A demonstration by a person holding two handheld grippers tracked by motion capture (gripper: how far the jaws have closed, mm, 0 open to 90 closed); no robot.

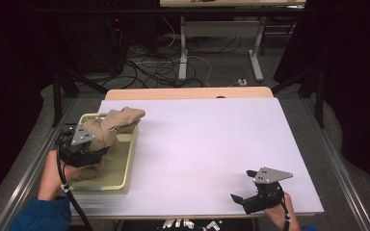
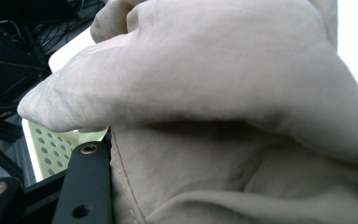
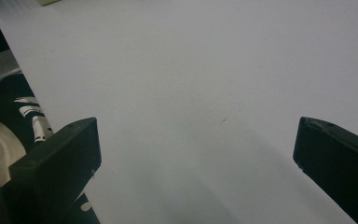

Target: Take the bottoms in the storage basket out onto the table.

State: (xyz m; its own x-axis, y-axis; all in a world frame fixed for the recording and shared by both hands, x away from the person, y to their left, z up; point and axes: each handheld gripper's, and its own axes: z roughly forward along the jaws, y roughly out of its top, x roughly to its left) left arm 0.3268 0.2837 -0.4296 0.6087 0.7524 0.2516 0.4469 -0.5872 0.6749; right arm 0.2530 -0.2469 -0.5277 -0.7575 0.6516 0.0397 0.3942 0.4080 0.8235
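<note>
Between the closed jaws of the left gripper [image 1: 92,142] sits a bunched beige cloth [image 1: 113,124], clenched tight w/ fabric folded over the jaws; in the left gripper view the cloth [image 2: 223,93] crowds right up to the camera, one black jaw showing at lower left, the other buried under fabric. Directly under that gripper is a pale yellow tray [image 1: 121,166], perforated walls seen through a gap in the left gripper view [image 2: 51,142]. Cloth is partly inside the tray & partly lifted, its far end draped over the tray's far rim, away from the hand. Nothing else made out inside the tray; its floor near the gripper is bare on the inner side.

Well apart, across the table near the person's edge, the right gripper [image 1: 244,185] hangs released, jaws spread wide w/ nothing between them; right gripper view shows both jaws [image 3: 191,154] over bare surface.

Surface: white table top [image 1: 212,144], wooden strip along the far edge. Beyond it: grey floor, tangled cables, legs of a second table, dark surroundings.

Hard to tell: how much cloth lies beneath the left gripper, since hand & gripper body cover it. Blue sleeve cut off at bottom left.
</note>
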